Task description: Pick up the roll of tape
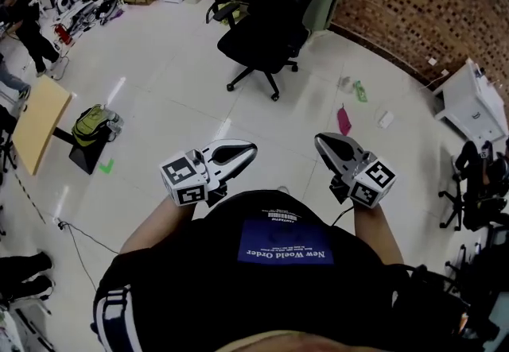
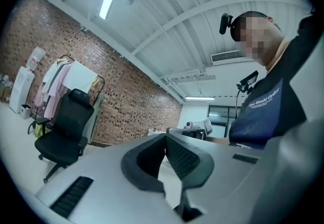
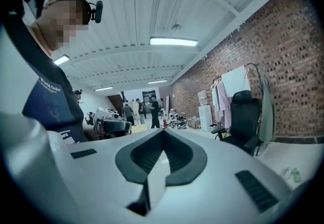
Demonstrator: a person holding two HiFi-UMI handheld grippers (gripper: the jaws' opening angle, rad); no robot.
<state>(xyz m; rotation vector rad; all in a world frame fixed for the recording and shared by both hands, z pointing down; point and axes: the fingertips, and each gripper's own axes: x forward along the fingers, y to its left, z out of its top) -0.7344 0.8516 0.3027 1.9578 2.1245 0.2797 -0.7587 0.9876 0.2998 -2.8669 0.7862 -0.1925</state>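
Observation:
No roll of tape shows in any view. In the head view I hold both grippers level in front of my waist, above a pale tiled floor. My left gripper (image 1: 251, 148) points right and a little forward, my right gripper (image 1: 318, 138) points left and forward, with a gap of floor between their tips. Each has its jaws closed tip to tip with nothing between them. The left gripper (image 2: 165, 134) looks toward a brick wall. The right gripper (image 3: 163, 131) looks down the long room.
A black office chair (image 1: 266, 32) stands ahead on the floor, in front of a clothes rack by the brick wall (image 1: 413, 1). A green bag (image 1: 91, 124) and a wooden board (image 1: 40, 121) lie at left. Small litter (image 1: 343, 120) and a white unit (image 1: 473, 100) are at right. People stand far down the room (image 3: 149, 112).

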